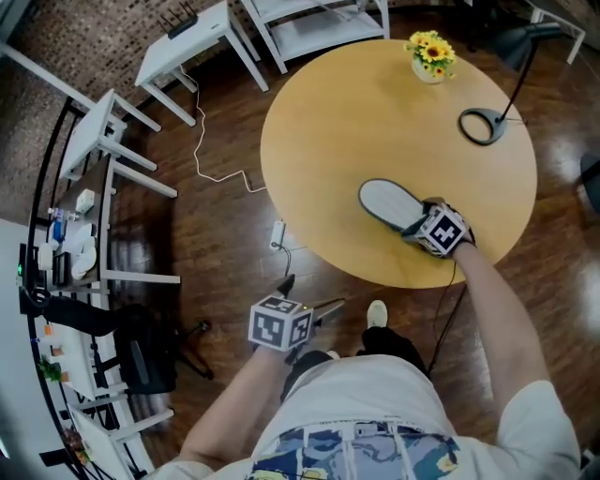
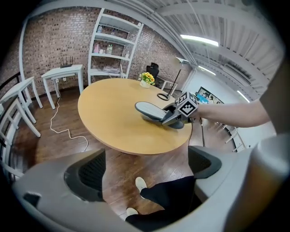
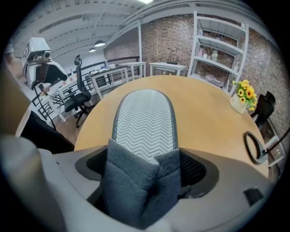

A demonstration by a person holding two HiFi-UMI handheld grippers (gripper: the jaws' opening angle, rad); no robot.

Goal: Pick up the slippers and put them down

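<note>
One grey slipper (image 1: 387, 201) with a zigzag footbed (image 3: 145, 120) lies along the near right part of the round wooden table (image 1: 328, 131). My right gripper (image 1: 419, 223) is shut on the slipper's grey fleece upper (image 3: 136, 181), which bunches between the jaws. From the left gripper view the slipper (image 2: 149, 109) sits low at the table top, and I cannot tell whether it touches. My left gripper (image 1: 307, 296) hangs below the table's edge over the floor. Its jaws stand wide apart with nothing between them (image 2: 145, 170). No second slipper is visible.
A vase of yellow flowers (image 1: 429, 56) and a black ring lamp (image 1: 483, 125) stand at the table's far right. White tables (image 1: 187, 42) and shelving (image 1: 319, 23) stand beyond, and a white cable (image 1: 220, 173) lies on the wood floor. The person's shoe (image 1: 377, 314) is beside the table.
</note>
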